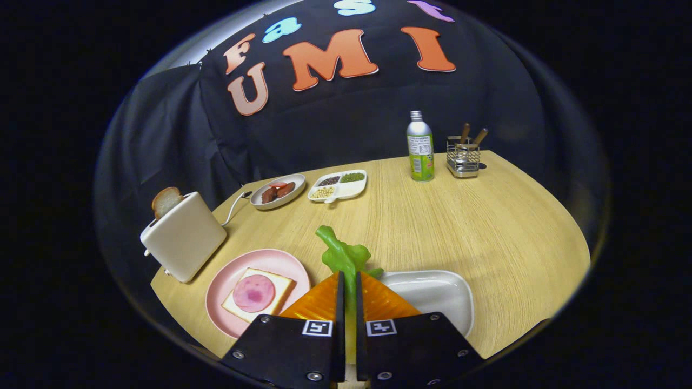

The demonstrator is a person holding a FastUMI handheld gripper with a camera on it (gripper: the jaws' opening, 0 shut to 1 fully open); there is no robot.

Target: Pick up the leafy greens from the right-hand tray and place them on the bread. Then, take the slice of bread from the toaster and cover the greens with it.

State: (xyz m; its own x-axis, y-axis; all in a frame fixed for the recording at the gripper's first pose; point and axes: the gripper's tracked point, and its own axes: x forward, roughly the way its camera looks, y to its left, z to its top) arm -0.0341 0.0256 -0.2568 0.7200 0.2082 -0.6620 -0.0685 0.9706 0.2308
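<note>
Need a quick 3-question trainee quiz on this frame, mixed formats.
1. True or false: the gripper is shut on the leafy greens.
2. What lies on the bread on the pink plate? A) ham slice B) sausages C) beans
3. Fill in: the other bread slice sticks up from the ____.

Key: 1 true; 2 A, the ham slice; 3 toaster.

Staged booth: black cloth wall (351, 124), wooden table (486, 216), toaster (184, 237).
</note>
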